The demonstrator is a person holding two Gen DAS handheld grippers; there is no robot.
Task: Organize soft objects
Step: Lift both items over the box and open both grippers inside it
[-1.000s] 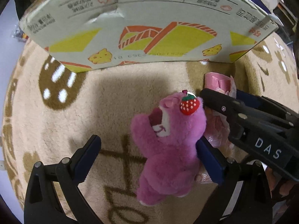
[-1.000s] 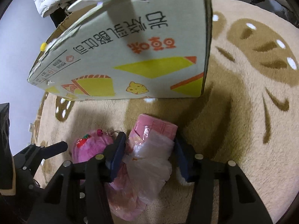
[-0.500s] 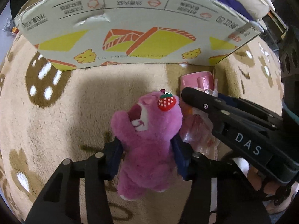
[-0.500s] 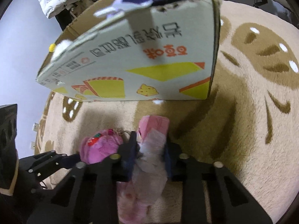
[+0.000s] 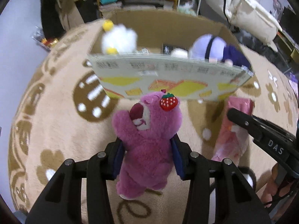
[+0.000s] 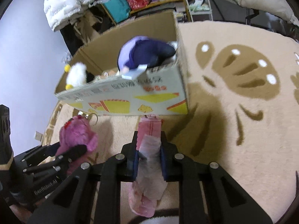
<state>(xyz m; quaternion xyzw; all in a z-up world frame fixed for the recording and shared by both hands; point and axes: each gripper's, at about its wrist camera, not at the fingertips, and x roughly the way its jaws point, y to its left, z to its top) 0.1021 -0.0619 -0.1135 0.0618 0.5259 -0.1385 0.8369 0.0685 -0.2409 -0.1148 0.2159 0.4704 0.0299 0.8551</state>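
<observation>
Left claw point(image 5: 148, 155): jaws have just been closing and now clamp the pink plush bear point(image 5: 149, 140) at its waist, blue pads pressed into the fur on both sides
Pink plush bear: held upright above the rug point(image 5: 56, 130), head toward the box, a red strawberry charm point(image 5: 168, 101) on its forehead; in the right wrist view it appears at the lower left point(image 6: 77, 136) with a metal key ring at its top
Right claw point(image 6: 149, 161): jaws drawn fully together, gripping the pink wrapped packet point(image 6: 149, 149) between the pads
Pink wrapped packet: long, soft bundle in clear film, standing on end between the pads, its lower end hanging below them; seen at the right edge of the left wrist view point(image 5: 234, 130)
Cardboard box point(image 5: 168, 76): open-topped, printed with yellow and orange shapes, resting on the rug just beyond both held items
Box contents: a white plush with yellow parts point(image 5: 119, 39) at the left end, a purple plush point(image 5: 213, 48) at the right end
Rug: beige pile with brown paw and flower motifs
</observation>
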